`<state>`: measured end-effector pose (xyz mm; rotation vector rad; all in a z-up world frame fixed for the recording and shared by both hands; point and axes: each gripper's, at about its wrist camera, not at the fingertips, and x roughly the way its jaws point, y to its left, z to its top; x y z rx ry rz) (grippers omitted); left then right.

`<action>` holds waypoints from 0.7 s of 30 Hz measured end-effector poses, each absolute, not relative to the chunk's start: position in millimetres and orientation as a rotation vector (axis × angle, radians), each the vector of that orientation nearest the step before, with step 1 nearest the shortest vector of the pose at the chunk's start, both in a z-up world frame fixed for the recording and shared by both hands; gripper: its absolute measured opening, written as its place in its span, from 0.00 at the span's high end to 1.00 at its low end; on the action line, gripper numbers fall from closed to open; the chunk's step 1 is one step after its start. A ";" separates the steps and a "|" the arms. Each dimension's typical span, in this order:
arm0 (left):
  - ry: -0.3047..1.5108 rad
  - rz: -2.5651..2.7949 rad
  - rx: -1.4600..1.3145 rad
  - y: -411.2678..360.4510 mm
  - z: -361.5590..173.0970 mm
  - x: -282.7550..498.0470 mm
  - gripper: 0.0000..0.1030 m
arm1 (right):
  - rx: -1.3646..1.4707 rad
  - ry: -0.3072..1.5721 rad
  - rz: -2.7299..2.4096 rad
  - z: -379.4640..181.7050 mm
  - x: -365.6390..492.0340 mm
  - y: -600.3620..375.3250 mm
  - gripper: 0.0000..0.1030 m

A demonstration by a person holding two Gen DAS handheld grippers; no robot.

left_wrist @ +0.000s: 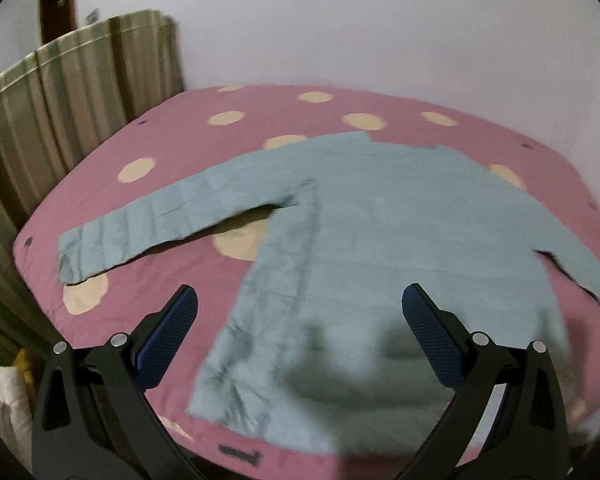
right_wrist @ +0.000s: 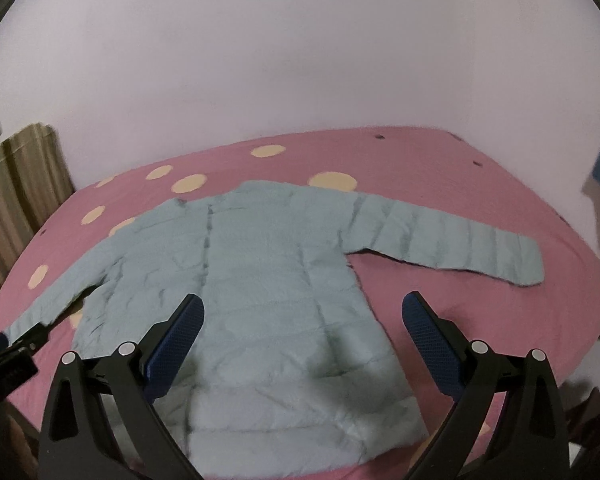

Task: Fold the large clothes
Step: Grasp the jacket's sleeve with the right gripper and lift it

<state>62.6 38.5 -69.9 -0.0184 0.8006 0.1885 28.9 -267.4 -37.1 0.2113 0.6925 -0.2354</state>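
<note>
One pale blue quilted jacket point(left_wrist: 380, 240) lies spread flat on the bed point(left_wrist: 172, 128), its hem at 6 o'clock near the front edge and its two sleeves out toward 9 and 3. Bare pink cover rings it, widest toward 12. The left gripper point(left_wrist: 300, 304) and right gripper point(right_wrist: 303, 308) both hover with fingers point(right_wrist: 180, 340) spread apart, holding nothing.

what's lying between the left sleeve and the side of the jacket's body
Bare bedspread: a pink wedge with one cream dot showing in the gap between the left sleeve and the jacket body. Left wrist view shows it best.
</note>
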 end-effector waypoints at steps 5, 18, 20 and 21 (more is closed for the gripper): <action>0.829 0.363 -0.016 84.0 -102.7 96.6 0.02 | 0.290 0.725 -0.312 -67.1 51.0 -317.3 0.04; 0.956 0.745 -0.031 204.5 -182.1 149.2 0.02 | 0.538 0.796 -0.662 -131.2 76.2 -478.6 0.36; 0.967 0.770 -0.032 211.8 -188.9 147.6 0.02 | 0.600 0.798 -0.687 -138.8 71.3 -493.5 0.36; 0.969 0.772 -0.042 215.3 -191.9 146.9 0.02 | 0.642 0.787 -0.705 -143.2 65.6 -504.6 0.36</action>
